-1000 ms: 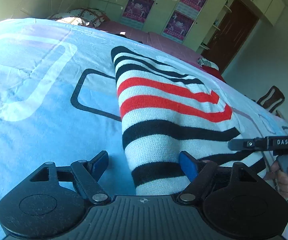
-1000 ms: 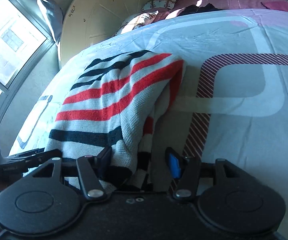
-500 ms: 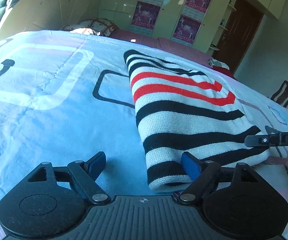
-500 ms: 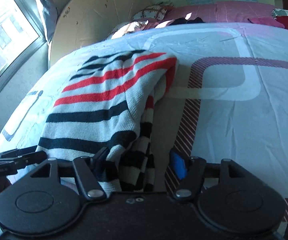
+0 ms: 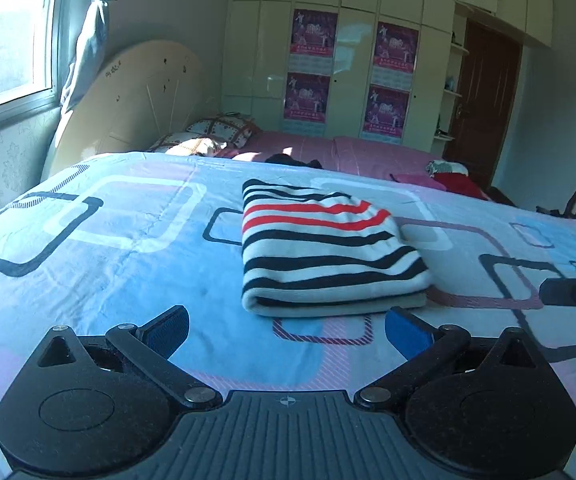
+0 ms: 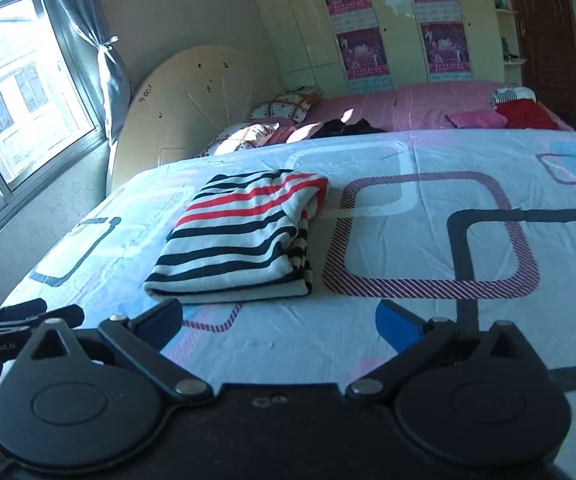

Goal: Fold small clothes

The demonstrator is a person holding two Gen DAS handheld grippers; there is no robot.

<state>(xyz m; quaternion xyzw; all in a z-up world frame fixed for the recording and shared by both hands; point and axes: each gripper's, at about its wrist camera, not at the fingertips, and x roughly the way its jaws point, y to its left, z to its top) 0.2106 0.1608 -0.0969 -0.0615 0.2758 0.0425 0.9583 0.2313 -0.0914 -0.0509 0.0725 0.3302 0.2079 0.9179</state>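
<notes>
While the white knitted sweater with black and red stripes [image 5: 328, 256] lies folded into a compact rectangle on the light blue bedspread patterned with rounded squares [image 5: 100, 280], both tools hover just short of its near edge, touching nothing. The left gripper [image 5: 286, 326] has its blue-padded fingers spread wide and empty, and the right gripper [image 6: 278, 320] is likewise spread with nothing between its fingers. Judging by the neat stack, the folding of this piece looks finished, though in the right wrist view a striped inner layer shows along the right side edge, slightly untidy. A sensible next move would be either tucking that edge or turning to another garment; small red and pink clothes [image 6: 524, 114] lie far off on the pink bedding [image 6: 408, 108] beyond.
</notes>
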